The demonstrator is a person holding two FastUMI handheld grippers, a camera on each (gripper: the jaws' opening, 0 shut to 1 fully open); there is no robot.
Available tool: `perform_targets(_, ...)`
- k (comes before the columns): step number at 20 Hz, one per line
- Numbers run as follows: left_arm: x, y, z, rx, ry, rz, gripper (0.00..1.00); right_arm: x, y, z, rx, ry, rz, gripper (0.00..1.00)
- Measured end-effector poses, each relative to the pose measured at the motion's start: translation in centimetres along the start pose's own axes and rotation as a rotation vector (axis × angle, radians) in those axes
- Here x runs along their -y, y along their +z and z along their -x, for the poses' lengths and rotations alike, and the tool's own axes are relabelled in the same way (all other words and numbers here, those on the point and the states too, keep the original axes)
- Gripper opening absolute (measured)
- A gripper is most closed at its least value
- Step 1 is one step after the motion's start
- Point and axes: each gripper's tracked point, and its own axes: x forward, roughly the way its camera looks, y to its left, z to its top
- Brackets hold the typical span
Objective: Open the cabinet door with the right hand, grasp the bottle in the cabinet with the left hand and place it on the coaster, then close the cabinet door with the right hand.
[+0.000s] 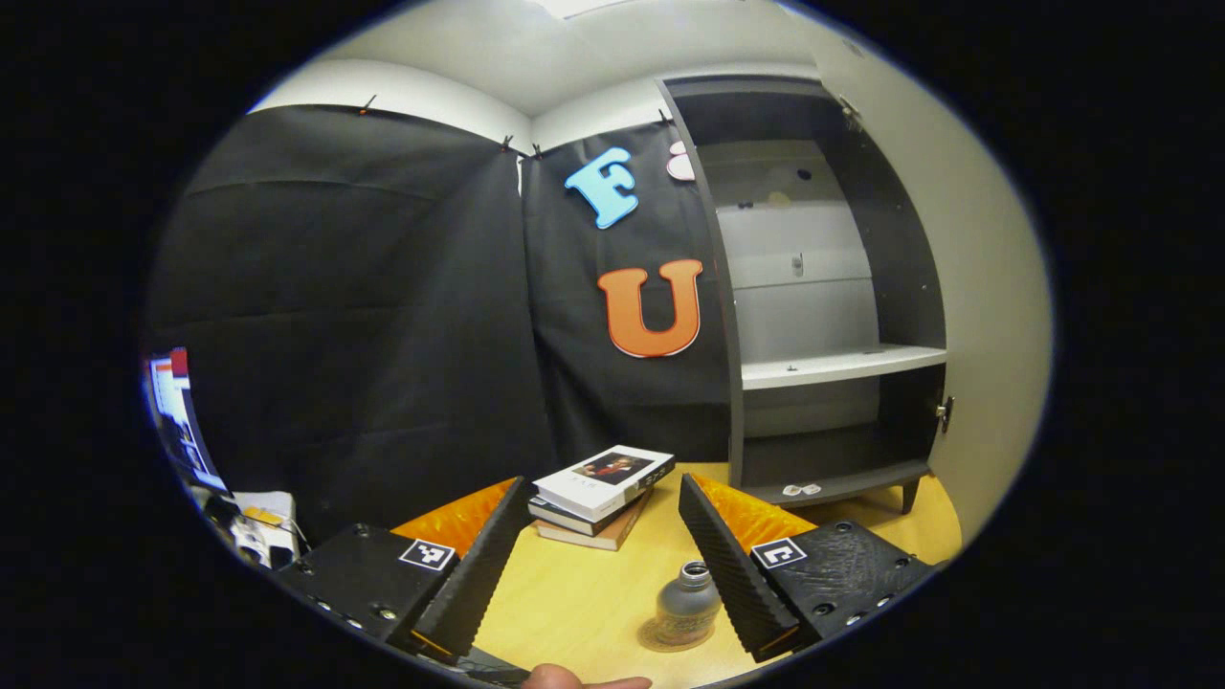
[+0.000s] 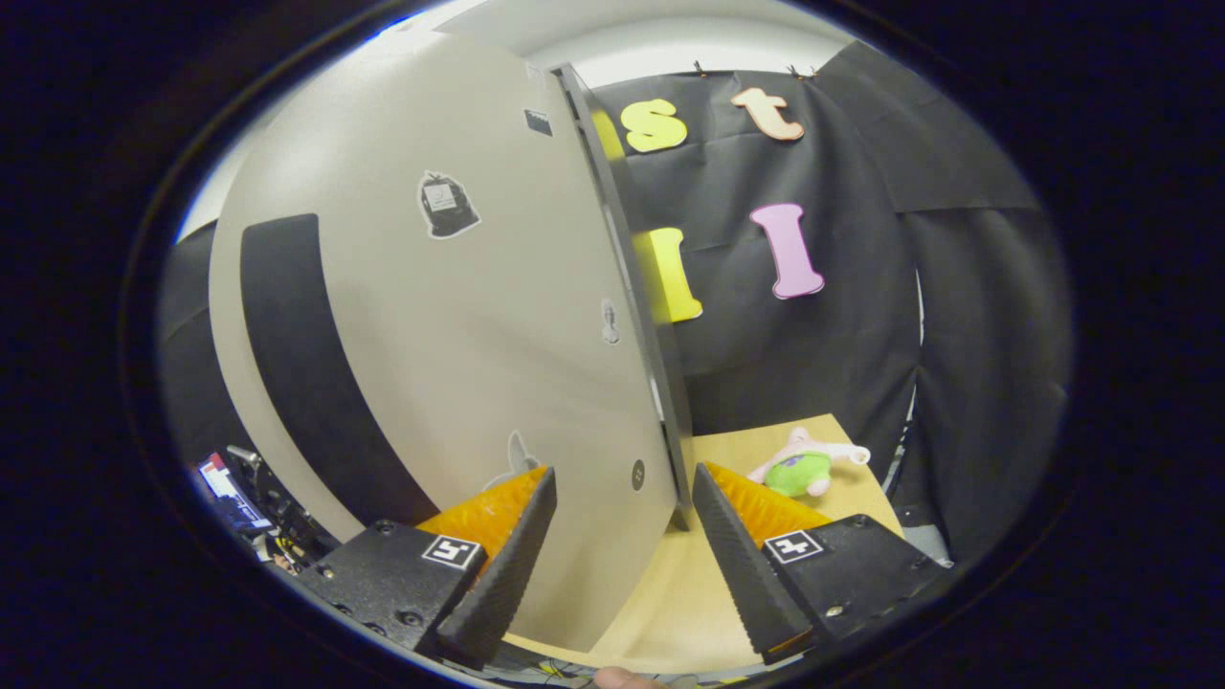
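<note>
Closing the cabinet door (image 2: 431, 316) looks like the step in hand, so I start from that big pale panel: in the right gripper view it stands swung out, its free edge running down between the fingers of my right gripper (image 2: 622, 565), which are spread wide and not pressing on anything. I would set one finger flat against the door's face near that edge and push slowly along its arc, not pinch it, since a clamp could bind as the panel turns. In the left gripper view the cabinet (image 1: 823, 316) stands open with its pale shelf (image 1: 842, 364) bare, so nothing inside should catch the door. My left gripper (image 1: 612, 565) hangs above the surface (image 1: 574, 593) with its fingers parted and empty; I keep it well clear of the door's swing. The bottle (image 1: 687, 605) stands upright on the coaster (image 1: 656, 639), just beside the left gripper's right-hand finger, so I would lift that hand straight away to avoid nudging it.
</note>
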Motion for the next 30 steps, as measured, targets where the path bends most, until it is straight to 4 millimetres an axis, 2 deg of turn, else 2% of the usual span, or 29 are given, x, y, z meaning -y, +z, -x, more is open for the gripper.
perform_targets(2,0.9,2.7,-0.4,0.033,-0.04,-0.01,0.96,-0.8,0.0,-0.7,0.007,0.009,-0.005,0.93)
perform_targets(3,1.4,3.5,-0.5,0.042,-0.062,-0.001,1.0,-1.1,-0.3,-1.1,0.003,0.015,-0.014,0.93)
perform_targets(5,1.6,4.4,-0.1,0.05,-0.086,0.007,0.96,-1.7,-0.5,-1.7,-0.006,0.023,-0.031,0.93)
perform_targets(10,2.8,4.9,0.1,0.015,-0.124,0.035,0.96,-3.4,-0.3,-2.7,-0.006,0.045,-0.013,0.93)
perform_targets(14,2.7,6.2,0.6,0.029,-0.131,0.027,0.96,-4.9,-0.3,-3.8,-0.008,0.085,-0.002,0.93)
perform_targets(18,2.3,6.2,1.7,0.035,-0.119,0.002,0.96,-6.8,-0.4,-5.5,-0.019,0.132,-0.024,0.93)
perform_targets(21,1.2,5.0,2.5,0.014,-0.102,0.008,0.96,-8.4,-0.1,-6.9,-0.02,0.156,-0.002,0.93)
perform_targets(26,-2.2,3.5,3.7,-0.014,-0.033,-0.005,0.96,-11.1,-0.1,-10.1,-0.03,0.216,-0.003,0.93)
perform_targets(30,-5.2,2.9,4.9,-0.031,0.042,-0.006,0.96,-15.9,0.4,-13.7,-0.034,0.312,-0.011,0.94)
